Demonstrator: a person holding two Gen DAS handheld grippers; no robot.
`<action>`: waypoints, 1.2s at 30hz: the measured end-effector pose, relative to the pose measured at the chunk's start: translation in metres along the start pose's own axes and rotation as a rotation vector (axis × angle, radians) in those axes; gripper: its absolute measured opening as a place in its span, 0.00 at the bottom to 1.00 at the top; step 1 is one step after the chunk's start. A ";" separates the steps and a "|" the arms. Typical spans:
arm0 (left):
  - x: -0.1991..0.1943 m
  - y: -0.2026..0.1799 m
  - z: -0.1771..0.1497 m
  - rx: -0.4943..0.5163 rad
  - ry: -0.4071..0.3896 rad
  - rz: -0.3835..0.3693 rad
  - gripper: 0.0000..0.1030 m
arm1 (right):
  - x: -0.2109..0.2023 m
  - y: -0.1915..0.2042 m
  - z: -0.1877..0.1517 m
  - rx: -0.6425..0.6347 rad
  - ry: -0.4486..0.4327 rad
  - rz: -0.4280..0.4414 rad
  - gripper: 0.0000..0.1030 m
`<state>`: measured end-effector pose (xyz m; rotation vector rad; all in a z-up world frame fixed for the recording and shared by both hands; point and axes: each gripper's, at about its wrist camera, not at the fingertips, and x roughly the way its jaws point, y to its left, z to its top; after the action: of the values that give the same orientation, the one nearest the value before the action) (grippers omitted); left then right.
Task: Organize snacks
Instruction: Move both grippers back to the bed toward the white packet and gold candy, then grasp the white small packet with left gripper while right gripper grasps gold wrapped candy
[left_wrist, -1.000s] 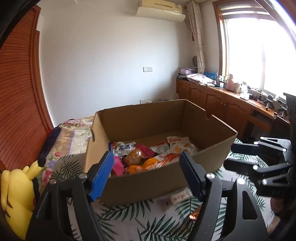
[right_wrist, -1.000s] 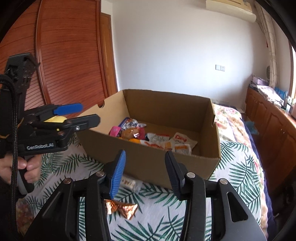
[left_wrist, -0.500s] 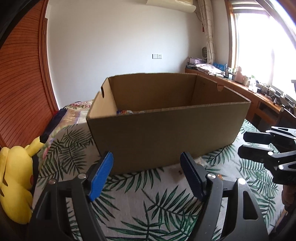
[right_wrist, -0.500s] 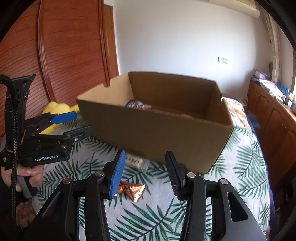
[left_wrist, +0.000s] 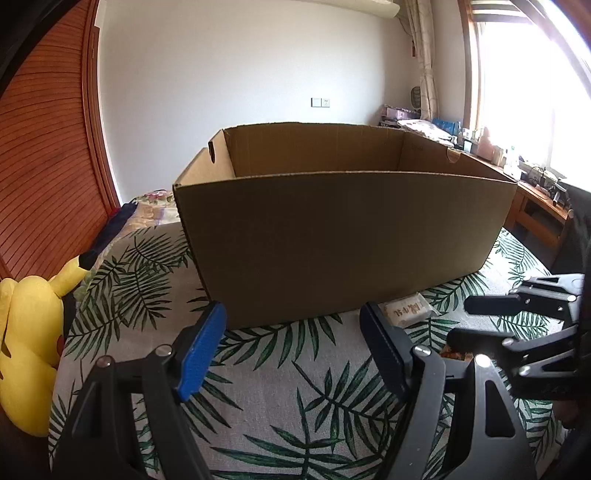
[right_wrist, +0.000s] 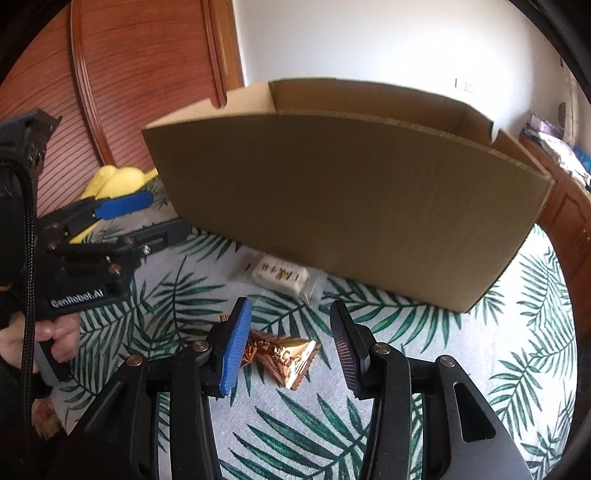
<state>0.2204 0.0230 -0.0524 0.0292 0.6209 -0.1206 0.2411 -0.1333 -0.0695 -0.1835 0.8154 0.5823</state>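
Cardboard box (left_wrist: 343, 243), perhaps touching white packet (left_wrist: 406, 313)

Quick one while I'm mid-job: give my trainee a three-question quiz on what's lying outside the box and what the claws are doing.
1. True or false: the gold wrapper lies inside the box.
2. Which snack lies closer to the box: the gold wrapper or the white packet?
3. Is the right claw A) shut on the wrapper, B) open above it, or C) out of view?

Key: 1. False; it lies on the leaf-print cloth in front of the box. 2. The white packet, by the box's front wall. 3. B; the wrapper shows between the open pads, not pressed.
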 end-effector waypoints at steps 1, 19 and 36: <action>0.000 0.000 0.000 0.003 -0.002 0.000 0.74 | 0.002 -0.001 -0.001 0.002 0.007 0.004 0.44; -0.002 -0.002 -0.002 0.012 -0.006 0.024 0.74 | 0.003 0.000 -0.017 0.036 0.070 0.002 0.48; 0.003 -0.017 0.000 0.012 0.028 -0.053 0.74 | -0.017 0.014 -0.033 -0.010 0.037 0.011 0.19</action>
<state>0.2206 0.0061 -0.0540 0.0260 0.6491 -0.1751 0.2034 -0.1412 -0.0781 -0.1999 0.8498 0.5947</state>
